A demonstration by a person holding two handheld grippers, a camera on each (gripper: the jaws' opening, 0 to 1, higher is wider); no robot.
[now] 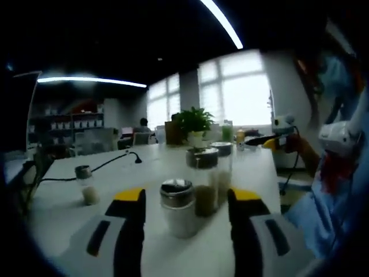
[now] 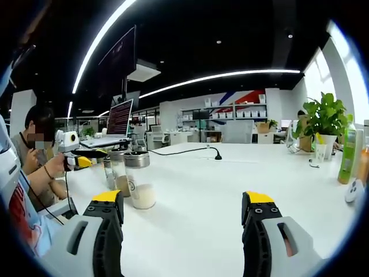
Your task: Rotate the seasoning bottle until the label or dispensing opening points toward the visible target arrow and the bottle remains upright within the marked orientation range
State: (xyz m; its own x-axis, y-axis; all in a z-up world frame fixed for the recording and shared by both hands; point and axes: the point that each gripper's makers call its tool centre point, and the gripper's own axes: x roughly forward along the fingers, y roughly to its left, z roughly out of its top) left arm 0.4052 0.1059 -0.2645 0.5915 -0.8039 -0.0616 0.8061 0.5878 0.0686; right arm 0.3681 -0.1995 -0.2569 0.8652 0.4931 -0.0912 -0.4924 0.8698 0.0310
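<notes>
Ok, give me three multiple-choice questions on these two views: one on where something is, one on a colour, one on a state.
1. In the left gripper view, the nearest seasoning bottle stands
A. between the left tool's jaws
B. against the plant pot
C. on a laptop

2. The jaw tips of the right tool are
A. red
B. yellow
C. green

3. The right tool is
A. shut on a bottle
B. shut on a cable
C. open and empty

Answers: 1 A, the seasoning bottle sits upright between the jaws of the left tool. 2 B, the tips are yellow. 3 C, the right tool has its jaws wide apart over bare table.
</notes>
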